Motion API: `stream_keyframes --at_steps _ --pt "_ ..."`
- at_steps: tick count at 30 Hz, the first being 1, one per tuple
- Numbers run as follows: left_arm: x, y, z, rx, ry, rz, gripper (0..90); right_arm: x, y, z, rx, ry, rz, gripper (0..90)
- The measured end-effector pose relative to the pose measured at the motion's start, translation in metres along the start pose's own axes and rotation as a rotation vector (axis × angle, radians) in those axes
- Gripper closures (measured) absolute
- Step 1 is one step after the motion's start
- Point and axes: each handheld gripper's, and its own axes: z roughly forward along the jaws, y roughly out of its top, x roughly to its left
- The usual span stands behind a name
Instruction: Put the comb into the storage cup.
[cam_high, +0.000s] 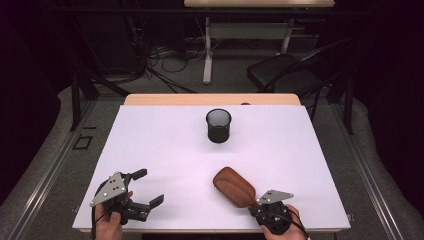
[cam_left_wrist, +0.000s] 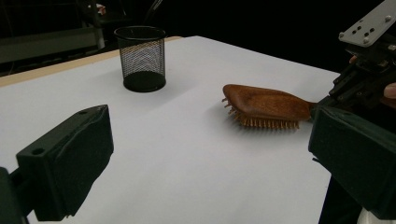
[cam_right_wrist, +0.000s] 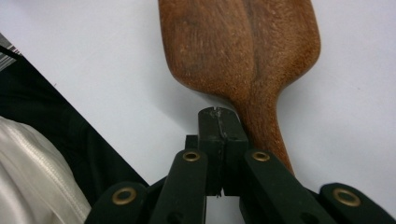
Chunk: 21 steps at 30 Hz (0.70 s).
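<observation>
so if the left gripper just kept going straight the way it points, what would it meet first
Probably nothing soon. The open left gripper aims across bare white table, between the black wire-mesh cup and the brown wooden paddle hairbrush. The hairbrush sits nearest that line, though depth is hard to judge.

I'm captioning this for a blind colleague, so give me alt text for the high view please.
A person's right gripper sits shut at the handle of a wooden hairbrush lying bristles down near the front of a white table. The left gripper rests open at the front left, and a black mesh cup stands upright farther back.
</observation>
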Motion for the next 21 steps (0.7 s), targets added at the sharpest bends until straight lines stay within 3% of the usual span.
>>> stream_keyframes --at_steps 12,21 --pt "0.0001 0.0 -0.0002 0.004 -0.003 0.002 0.1 0.0009 -0.0004 0.0007 -0.003 0.011 -0.004 88.2" --pt "-0.0001 -0.0001 0.0003 0.005 -0.004 0.002 0.1 0.0022 0.0 -0.0033 -0.036 0.037 0.003 82.7"
